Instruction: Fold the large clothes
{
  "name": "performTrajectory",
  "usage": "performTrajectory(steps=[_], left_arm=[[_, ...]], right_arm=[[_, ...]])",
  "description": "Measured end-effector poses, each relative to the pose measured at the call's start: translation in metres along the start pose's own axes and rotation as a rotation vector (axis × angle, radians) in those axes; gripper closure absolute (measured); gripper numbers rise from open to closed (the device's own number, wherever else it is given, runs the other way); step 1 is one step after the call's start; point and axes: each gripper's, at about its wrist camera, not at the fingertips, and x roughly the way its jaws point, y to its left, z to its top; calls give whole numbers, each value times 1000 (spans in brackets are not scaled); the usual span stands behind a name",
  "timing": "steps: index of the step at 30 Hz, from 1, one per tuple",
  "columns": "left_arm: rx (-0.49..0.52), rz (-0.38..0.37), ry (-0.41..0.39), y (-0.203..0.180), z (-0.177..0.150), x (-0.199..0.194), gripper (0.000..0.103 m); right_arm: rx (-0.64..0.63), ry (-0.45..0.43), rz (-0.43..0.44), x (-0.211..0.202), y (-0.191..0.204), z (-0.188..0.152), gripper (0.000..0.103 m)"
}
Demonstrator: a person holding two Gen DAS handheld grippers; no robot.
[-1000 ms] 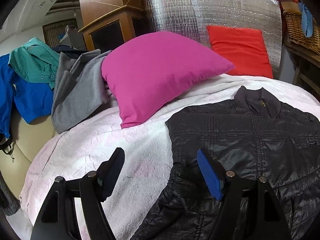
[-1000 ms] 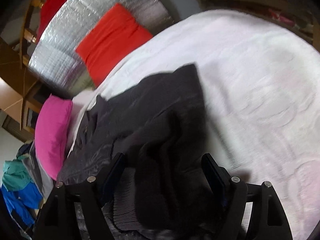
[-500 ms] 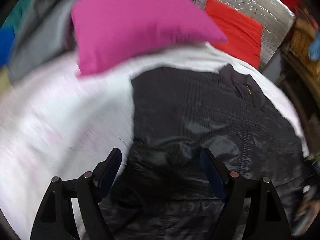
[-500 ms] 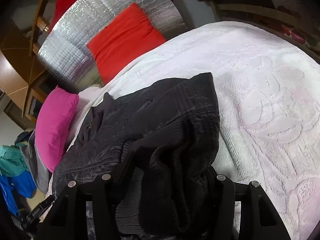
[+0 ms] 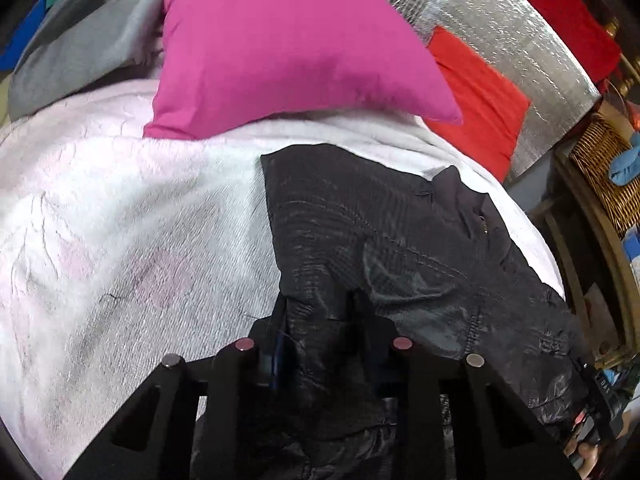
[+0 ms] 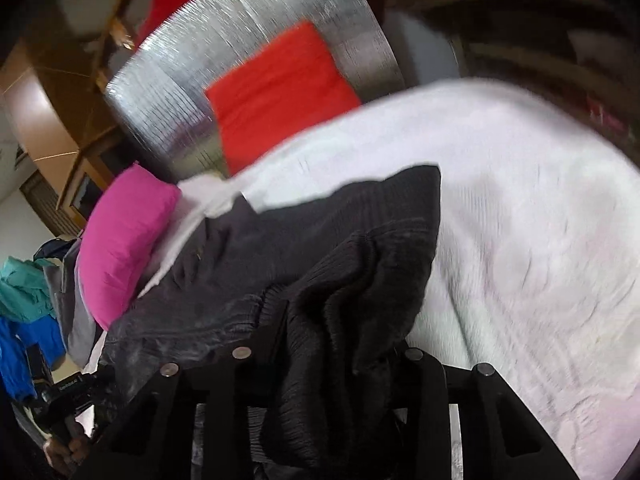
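A black quilted jacket [image 5: 400, 240] lies spread on the white bedspread [image 5: 120, 240], collar toward the far right. My left gripper [image 5: 322, 320] sits at the jacket's near left edge, jaws closing, with a fold of shiny black fabric pinched between the fingers [image 5: 276, 320]. In the right wrist view the jacket [image 6: 320, 232] is bunched up, and its ribbed knit part drapes over my right gripper [image 6: 340, 344]. That gripper's jaws are closing on the bunch, and the fabric hides its fingertips.
A pink pillow [image 5: 280, 48] and a red cushion [image 5: 476, 96] lean against a silver foil panel [image 5: 500, 20] at the head of the bed. Grey clothing [image 5: 80, 48] is heaped at far left, with teal and blue garments [image 6: 24, 292] beyond. A wicker basket [image 5: 600, 168] stands at right.
Both grippers went from wide open to closed on the jacket. The left one dropped and rolled onto the jacket's left edge. The right one rose a little with the bunched fabric.
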Motion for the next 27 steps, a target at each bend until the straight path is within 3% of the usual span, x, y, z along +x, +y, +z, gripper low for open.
performTrajectory(steps=[2, 5, 6, 8, 10, 11, 16, 19, 20, 23, 27], left_arm=[[20, 25, 8, -2, -1, 3, 70], [-1, 50, 56, 3, -2, 13, 46], [-12, 66, 67, 7, -2, 13, 33], [-42, 54, 78, 13, -3, 11, 31], [-56, 53, 80, 15, -3, 8, 31], [-56, 65, 72, 16, -4, 4, 31], [-33, 86, 47, 19, -8, -17, 31], [-61, 70, 72, 29, -10, -17, 31], [-80, 62, 79, 34, -11, -18, 31], [-118, 42, 86, 42, -12, -19, 31], [-102, 52, 92, 38, -16, -19, 31]], right_arm=[[13, 54, -46, 14, -6, -3, 65], [82, 120, -46, 31, -21, -7, 63], [112, 121, -30, 29, -25, -5, 62], [165, 121, -4, 21, -28, -1, 56], [184, 105, -6, 14, -28, 1, 38], [188, 94, -13, 10, -28, 2, 36], [174, 14, -12, -29, -17, 7, 36], [194, -34, 61, -57, -13, 7, 36], [207, -37, 124, -67, -9, 4, 36], [234, 61, 282, -71, 3, -12, 36], [307, 246, 380, -42, 16, -47, 36]])
